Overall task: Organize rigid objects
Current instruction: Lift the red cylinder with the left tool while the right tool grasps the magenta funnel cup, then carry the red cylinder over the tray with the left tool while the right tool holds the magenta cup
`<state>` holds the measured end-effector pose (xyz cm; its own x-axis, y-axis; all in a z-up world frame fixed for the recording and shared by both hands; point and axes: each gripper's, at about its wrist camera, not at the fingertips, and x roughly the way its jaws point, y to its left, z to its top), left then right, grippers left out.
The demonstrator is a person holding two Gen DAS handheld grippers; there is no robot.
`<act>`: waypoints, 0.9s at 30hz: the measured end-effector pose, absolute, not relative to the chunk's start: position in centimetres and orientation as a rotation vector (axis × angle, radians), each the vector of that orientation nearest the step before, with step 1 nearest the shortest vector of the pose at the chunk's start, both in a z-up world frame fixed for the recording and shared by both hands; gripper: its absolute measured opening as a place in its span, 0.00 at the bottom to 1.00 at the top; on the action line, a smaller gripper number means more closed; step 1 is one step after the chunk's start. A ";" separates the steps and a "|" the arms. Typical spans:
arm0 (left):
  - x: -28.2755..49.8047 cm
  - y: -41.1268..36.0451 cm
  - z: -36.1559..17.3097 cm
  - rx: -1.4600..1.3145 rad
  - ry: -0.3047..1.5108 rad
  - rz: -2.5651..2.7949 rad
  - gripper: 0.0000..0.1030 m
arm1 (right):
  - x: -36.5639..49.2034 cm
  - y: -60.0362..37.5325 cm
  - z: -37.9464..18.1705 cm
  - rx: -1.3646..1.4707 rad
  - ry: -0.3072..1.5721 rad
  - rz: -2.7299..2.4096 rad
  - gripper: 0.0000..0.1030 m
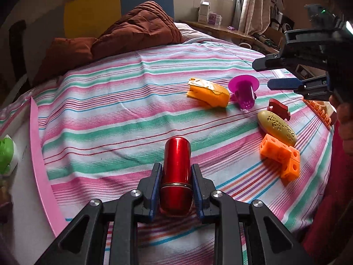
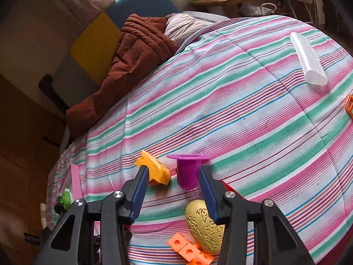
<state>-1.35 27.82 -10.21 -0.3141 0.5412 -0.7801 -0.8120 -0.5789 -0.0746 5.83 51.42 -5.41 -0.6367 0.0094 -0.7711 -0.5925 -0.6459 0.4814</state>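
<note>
My left gripper [image 1: 176,170] is shut on a shiny red metal cylinder [image 1: 176,165], held just above the striped bed cover. My right gripper [image 2: 173,172] is open and empty, hovering above a purple flanged cup [image 2: 187,172] and a yellow plastic piece [image 2: 154,170]; it also shows in the left wrist view [image 1: 262,72]. In the left wrist view the yellow piece [image 1: 209,92], the purple cup [image 1: 242,92], a dark red block [image 1: 278,108], a gold oval shell [image 1: 278,128] and orange cube blocks [image 1: 280,154] lie at the right. The gold shell [image 2: 203,225] and orange cubes [image 2: 189,249] lie below my right gripper.
A pink-rimmed tray [image 1: 39,154] with a green toy [image 1: 5,154] sits at the left edge. A brown quilt [image 1: 123,35] lies at the head of the bed. A white translucent tube [image 2: 308,59] and an orange rack [image 1: 320,112] lie on the right.
</note>
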 end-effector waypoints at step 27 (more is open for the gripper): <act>-0.4 27.0 -10.5 -0.935 0.396 2.022 0.26 | 0.2 53.0 -10.4 -1.379 0.847 2.157 0.31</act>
